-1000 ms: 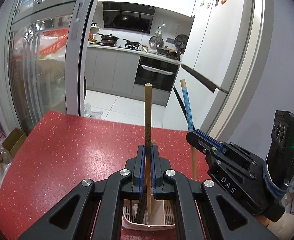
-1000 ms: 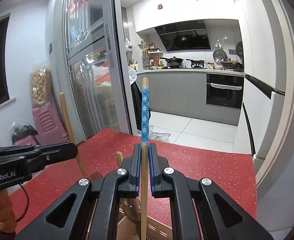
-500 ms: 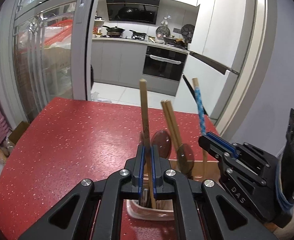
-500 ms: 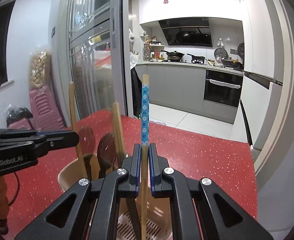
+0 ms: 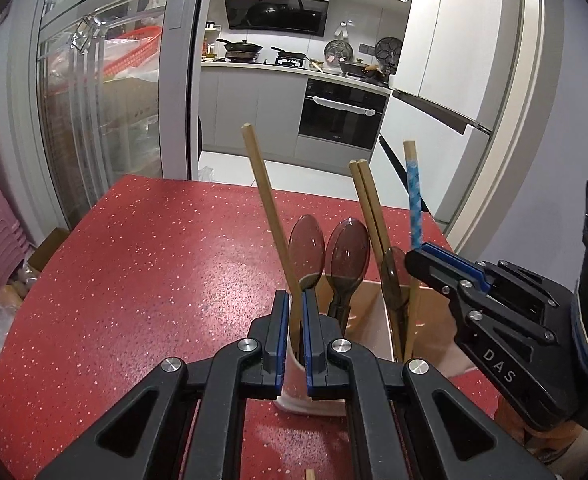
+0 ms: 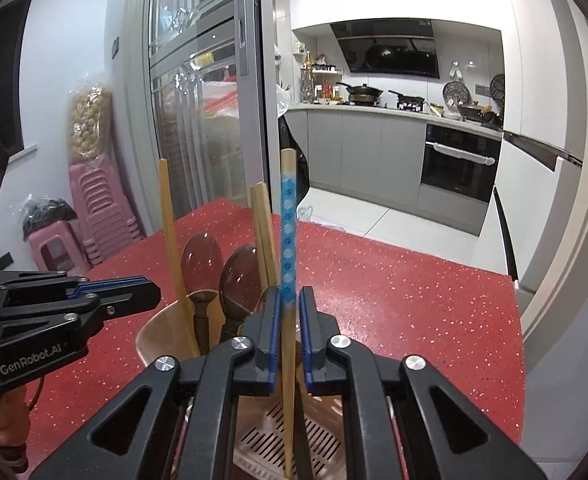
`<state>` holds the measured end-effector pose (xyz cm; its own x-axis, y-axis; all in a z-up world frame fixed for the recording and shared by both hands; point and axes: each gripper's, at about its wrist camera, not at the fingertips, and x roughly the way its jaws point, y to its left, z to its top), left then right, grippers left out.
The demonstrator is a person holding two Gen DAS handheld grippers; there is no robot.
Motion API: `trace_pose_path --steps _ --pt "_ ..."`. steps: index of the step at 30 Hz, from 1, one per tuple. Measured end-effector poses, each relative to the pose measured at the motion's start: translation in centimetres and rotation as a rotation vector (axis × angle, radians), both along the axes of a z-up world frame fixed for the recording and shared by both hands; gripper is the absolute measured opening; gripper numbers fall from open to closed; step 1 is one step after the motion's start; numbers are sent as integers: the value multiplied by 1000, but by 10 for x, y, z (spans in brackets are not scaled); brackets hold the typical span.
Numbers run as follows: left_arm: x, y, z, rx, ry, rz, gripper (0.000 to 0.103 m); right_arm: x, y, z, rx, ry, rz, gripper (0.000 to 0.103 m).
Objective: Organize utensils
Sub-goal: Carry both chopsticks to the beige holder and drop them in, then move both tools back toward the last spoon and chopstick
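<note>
A beige two-compartment utensil holder (image 5: 373, 320) stands on the red table; it also shows in the right wrist view (image 6: 150, 336). It holds brown spoons (image 5: 347, 252), a chopstick pair (image 5: 367, 204), a plain wooden chopstick (image 5: 270, 216) and a blue-patterned chopstick (image 5: 413, 208). My left gripper (image 5: 295, 304) has its jaws slightly apart around the plain chopstick, which leans left. My right gripper (image 6: 290, 300) has its jaws slightly apart around the blue-patterned chopstick (image 6: 288, 240), whose tip rests on the slotted holder floor (image 6: 294, 440).
The red speckled table (image 5: 154, 264) extends ahead and to the left. A chopstick end (image 5: 309, 474) lies on the table near the bottom edge. Beyond are a glass sliding door (image 5: 106, 120), kitchen counter and fridge (image 5: 453, 80). Pink stools (image 6: 94, 216) stand at the left.
Both grippers lowered their chopsticks into the holder and the jaws have parted slightly. The plain chopstick now leans left. The holder and spoons have come into fuller view.
</note>
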<state>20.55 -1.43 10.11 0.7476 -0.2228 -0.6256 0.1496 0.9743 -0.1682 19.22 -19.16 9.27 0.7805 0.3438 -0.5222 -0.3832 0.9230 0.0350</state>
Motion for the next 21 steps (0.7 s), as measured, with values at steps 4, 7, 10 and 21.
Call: trace_pose_path --steps 4,7,10,21 --pt "-7 2 -1 3 7 5 32 -3 1 1 3 10 1 30" --pt "-11 7 -4 5 19 13 32 -7 1 5 0 10 -4 34" --pt "-16 10 -7 5 32 24 32 -12 -2 10 20 21 -11 40" --pt "-44 23 -21 21 84 47 32 -51 -19 22 126 126 -38 55"
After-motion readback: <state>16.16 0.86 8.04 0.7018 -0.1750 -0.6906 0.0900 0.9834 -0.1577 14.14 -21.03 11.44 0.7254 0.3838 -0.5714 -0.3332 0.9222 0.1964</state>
